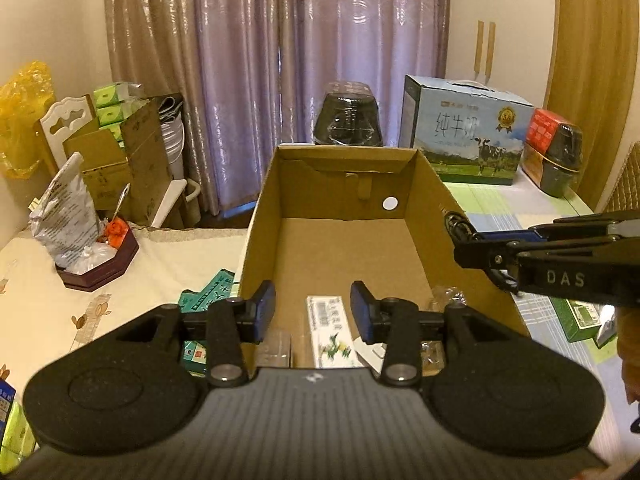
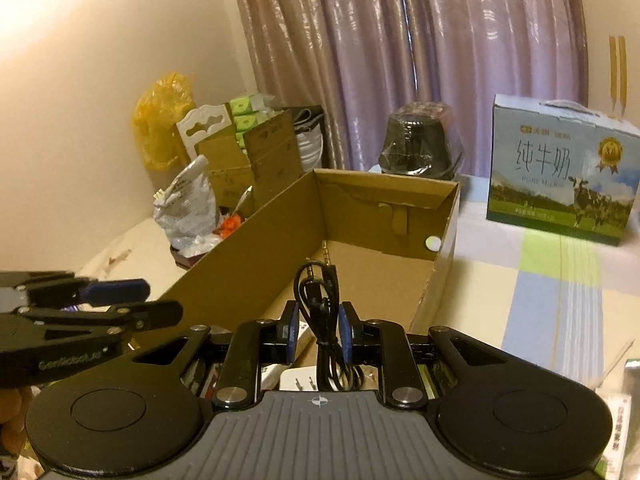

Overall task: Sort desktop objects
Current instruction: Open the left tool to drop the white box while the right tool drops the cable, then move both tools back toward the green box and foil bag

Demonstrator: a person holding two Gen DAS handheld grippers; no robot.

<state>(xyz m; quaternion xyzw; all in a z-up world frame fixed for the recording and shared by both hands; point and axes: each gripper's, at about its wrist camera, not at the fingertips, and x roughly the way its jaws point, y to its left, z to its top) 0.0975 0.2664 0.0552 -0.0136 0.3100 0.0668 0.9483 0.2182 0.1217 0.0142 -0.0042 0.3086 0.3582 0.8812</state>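
Note:
An open cardboard box (image 1: 424, 200) stands on the table; it also shows in the right wrist view (image 2: 384, 196). My left gripper (image 1: 313, 312) is open and empty above the box's near end, over a white and green carton (image 1: 330, 332) lying inside. My right gripper (image 2: 318, 334) is shut on a coiled black audio cable (image 2: 320, 300) and holds it over the box's near right side. In the left wrist view the right gripper (image 1: 460, 230) reaches in from the right, above the box wall, with the cable (image 1: 454, 222) at its tip.
A milk carton case (image 1: 460, 128) and a wrapped black pot (image 1: 348, 114) stand behind the box. A dark hexagonal tray (image 1: 100, 268) with bags sits left. Green packets (image 1: 204, 300) lie left of the box, green boxes (image 1: 580, 316) right. Cardboard boxes (image 1: 120, 160) stand far left.

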